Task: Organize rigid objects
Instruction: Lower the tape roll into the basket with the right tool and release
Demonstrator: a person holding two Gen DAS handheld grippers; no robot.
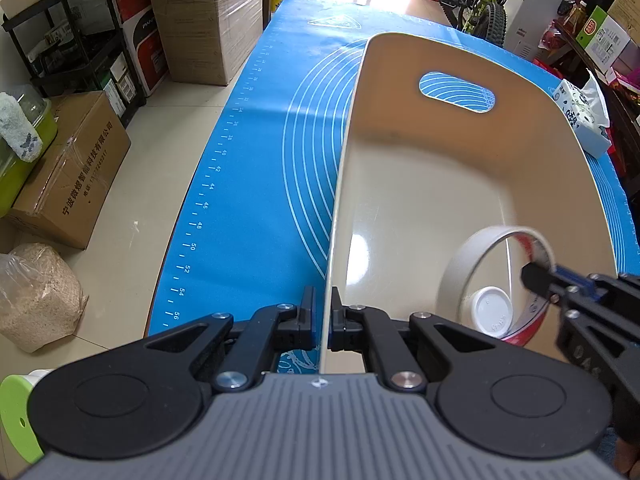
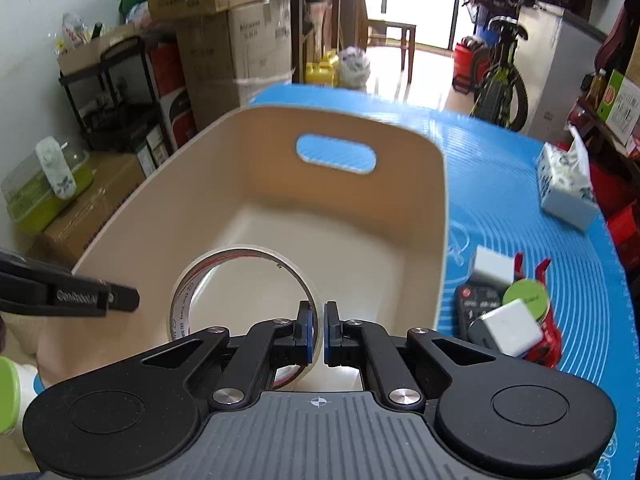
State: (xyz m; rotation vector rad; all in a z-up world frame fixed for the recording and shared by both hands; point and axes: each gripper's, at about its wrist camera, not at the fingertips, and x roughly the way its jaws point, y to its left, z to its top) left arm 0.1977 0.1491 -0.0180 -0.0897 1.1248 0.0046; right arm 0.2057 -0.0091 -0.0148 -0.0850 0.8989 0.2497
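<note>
The right tongs were clamped on the band of a tape roll, one finger inside the ring and one outside. The roll stood on edge, its open face turned toward the left side of the beige bin, and it hung inside the bin's walls near the front corner, above the floor as far as I could judge. Directly beneath it, seen from the left wrist, a small white lid lay flat on the bin floor. The left tongs were pinched shut on the bin's left wall, steadying it on the blue mat that covered the table. To my eye the release turned on that overlap: dropped straight, the roll would likely land on or ring the lid. More items, among them white blocks, waited on the mat just right of the bin, nearer the right hand.
</note>
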